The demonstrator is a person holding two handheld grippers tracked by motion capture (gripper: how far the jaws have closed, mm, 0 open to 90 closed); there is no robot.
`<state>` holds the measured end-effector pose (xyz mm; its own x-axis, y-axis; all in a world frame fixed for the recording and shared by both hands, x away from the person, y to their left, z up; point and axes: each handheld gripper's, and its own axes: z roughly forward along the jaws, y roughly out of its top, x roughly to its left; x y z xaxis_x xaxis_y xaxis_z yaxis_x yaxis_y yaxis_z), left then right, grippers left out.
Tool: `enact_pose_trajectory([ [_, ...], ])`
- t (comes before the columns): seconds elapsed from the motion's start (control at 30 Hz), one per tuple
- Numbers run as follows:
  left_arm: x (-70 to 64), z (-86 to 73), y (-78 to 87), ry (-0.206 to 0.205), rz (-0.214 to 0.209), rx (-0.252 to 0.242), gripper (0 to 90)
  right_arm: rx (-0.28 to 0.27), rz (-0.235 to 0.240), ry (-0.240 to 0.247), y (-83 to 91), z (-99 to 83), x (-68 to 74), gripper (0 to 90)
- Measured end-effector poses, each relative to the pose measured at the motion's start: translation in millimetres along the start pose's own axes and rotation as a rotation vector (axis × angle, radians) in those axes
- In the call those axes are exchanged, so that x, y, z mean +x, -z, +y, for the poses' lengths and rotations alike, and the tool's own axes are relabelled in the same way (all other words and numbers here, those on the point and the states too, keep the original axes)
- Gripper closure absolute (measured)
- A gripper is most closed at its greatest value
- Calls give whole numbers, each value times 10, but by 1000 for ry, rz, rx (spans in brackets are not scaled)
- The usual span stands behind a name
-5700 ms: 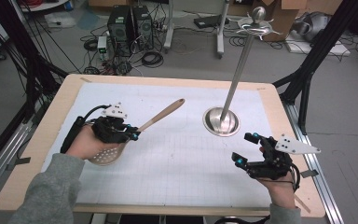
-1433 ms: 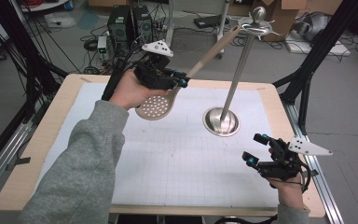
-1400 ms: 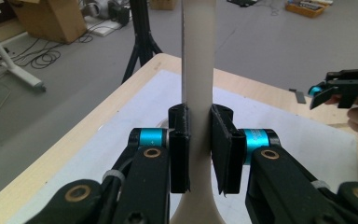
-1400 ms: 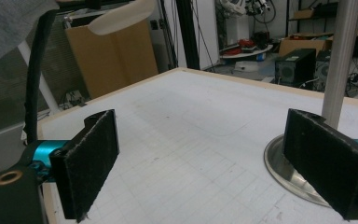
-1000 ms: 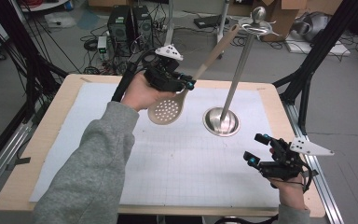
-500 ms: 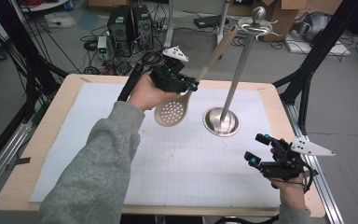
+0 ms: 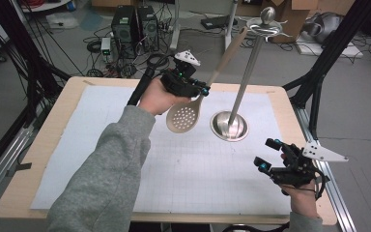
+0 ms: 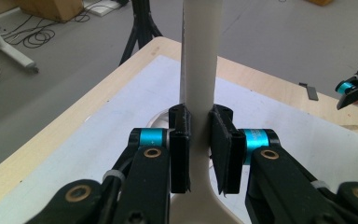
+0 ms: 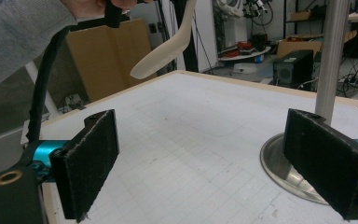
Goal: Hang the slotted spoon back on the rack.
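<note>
Spoon handle sits pinched between the left gripper's (image 7: pixel 193 87) two black fingers (image 8: pixel 179 149): they are closed tight on the neck of the slotted spoon (image 7: pixel 184 117), just above where it widens into the bowl. From the high view the spoon hangs in the air over the far middle of the desk (image 7: pixel 53 140), its perforated bowl low and toward the person, its long pale handle slanting up and away toward the top of the metal stand (image 7: pixel 244 79). The handle's tip comes near the stand's disc and ball at the top, though I cannot tell whether they touch. The stand's round steel base (image 7: pixel 229 126) rests on the white grid mat (image 7: pixel 96 145), just beside the spoon's bowl and apart from it.

Over at the near right corner of the desk, the right gripper (image 7: pixel 269 154) is held low, well apart from the spoon. Its fingers (image 9: pixel 91 158) stand wide open with nothing between them; in its own view the mat and the stand's base show through the gap, and the spoon's bowl (image 9: pixel 165 49) floats above the desk farther off. A grey sleeve (image 7: pixel 106 179) reaches across the mat to the left gripper.
</note>
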<state>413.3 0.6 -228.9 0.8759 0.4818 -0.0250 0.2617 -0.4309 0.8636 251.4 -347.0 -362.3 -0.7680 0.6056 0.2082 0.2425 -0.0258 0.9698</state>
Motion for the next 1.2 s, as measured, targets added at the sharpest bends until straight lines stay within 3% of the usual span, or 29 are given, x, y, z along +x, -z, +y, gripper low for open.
enact_pose_trajectory([
  [0.6, -45, 20, -274, 26, -2, 18, 777, -10, -7, 0, 50, 14, -2, 99],
  [0.97, -84, 50, -389, 18, 33, 30, 774, -19, -10, -2, 69, 17, 1, 99],
  [1.2, -104, 74, -467, 45, 39, 30, 773, -21, -13, -1, 84, 20, 3, 99],
])
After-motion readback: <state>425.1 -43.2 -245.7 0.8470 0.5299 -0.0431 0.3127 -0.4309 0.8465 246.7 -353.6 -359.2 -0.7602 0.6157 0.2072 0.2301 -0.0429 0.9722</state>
